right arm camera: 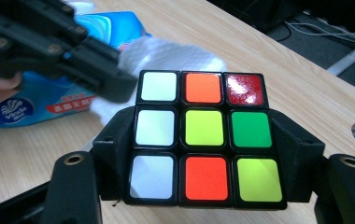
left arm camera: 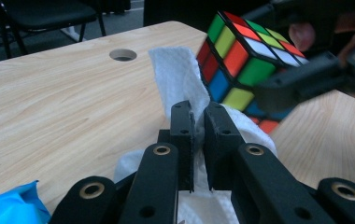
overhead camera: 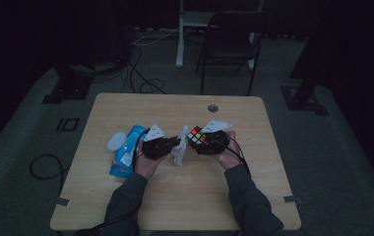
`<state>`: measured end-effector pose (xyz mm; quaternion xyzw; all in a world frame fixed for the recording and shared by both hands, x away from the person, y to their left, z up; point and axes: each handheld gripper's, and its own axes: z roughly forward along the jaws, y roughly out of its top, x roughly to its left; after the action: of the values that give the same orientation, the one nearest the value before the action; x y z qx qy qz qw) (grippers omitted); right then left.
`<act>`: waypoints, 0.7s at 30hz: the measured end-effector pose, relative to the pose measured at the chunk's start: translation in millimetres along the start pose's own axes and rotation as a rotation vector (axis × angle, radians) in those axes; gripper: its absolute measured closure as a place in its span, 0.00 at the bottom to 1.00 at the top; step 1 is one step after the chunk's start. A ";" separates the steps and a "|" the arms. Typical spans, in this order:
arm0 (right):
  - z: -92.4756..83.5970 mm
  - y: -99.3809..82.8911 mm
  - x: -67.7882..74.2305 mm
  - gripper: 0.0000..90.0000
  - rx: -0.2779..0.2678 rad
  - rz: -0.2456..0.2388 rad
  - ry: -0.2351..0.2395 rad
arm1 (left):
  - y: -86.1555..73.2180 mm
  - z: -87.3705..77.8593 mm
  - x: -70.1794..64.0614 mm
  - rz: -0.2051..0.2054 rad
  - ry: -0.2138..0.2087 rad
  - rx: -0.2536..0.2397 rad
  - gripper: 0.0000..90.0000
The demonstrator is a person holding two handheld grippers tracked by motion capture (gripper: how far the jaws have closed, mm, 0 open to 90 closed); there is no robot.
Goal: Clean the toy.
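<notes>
High view: wooden table (overhead camera: 126, 105), person's two forearms come in from the bottom. Left gripper (overhead camera: 171, 145) and right gripper (overhead camera: 198, 140) meet near the table's middle. Puzzle cube (overhead camera: 195, 135) sits in the right gripper, lifted off the table. White wipe (overhead camera: 180, 151) hangs from the left gripper, just beside the cube. Blue wipes pack (overhead camera: 125, 155) lies on the table left of the left hand, with a white round lid (overhead camera: 116, 141) touching its far-left side. Round cable hole (overhead camera: 212, 108) in the tabletop beyond the grippers. Black chair (overhead camera: 229, 39) stands behind the table.

Left gripper view: jaws clenched on the wipe (left arm camera: 178, 77), pinching a fold that stands up between them. Cube (left arm camera: 241, 60) is tilted, close to the wipe; touching or not, cannot tell. Corner of the blue pack (left arm camera: 10, 205) bottom left.

Right gripper view: jaws clamp the cube (right arm camera: 203, 137) by its two sides, top face shows white, orange, red, green and yellow-green squares. Wipe (right arm camera: 166, 53) just behind the cube; pack (right arm camera: 49, 100) farther left.
</notes>
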<state>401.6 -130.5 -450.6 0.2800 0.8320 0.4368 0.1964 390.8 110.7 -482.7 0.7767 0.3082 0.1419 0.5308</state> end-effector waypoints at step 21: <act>0.8 14.3 -2.5 0.38 -0.051 0.073 0.042 | -9.3 23.9 -21.0 0.112 -0.007 0.080 0.95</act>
<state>408.1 -125.0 -438.9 0.2956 0.8138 0.4707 0.1699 384.7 82.1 -498.5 0.8137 0.2677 0.1562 0.4917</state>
